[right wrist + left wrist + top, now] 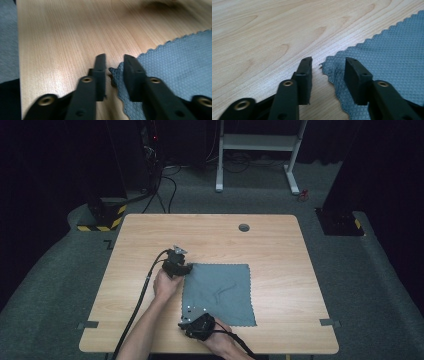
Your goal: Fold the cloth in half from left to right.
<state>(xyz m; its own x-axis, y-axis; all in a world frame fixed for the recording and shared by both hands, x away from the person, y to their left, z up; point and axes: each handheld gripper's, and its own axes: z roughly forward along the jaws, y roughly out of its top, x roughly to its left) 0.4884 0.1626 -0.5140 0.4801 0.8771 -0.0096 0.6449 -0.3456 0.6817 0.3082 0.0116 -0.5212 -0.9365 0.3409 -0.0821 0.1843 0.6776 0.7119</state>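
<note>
We set both grippers, left point(186, 268) and right point(189, 316), jaws parted, straddling the cloth's point(220, 292) left corners on the bench point(150, 245), seemingly to pinch them.

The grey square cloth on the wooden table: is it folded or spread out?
Spread out. The grey square cloth lies as one flat layer on the wooden table, all four edges showing, with one small crease near its middle.

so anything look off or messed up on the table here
Nothing serious. The grey cloth lies flat on the table, with one small crease near its middle. Both grippers, left and right, sit open at its corners.
</note>
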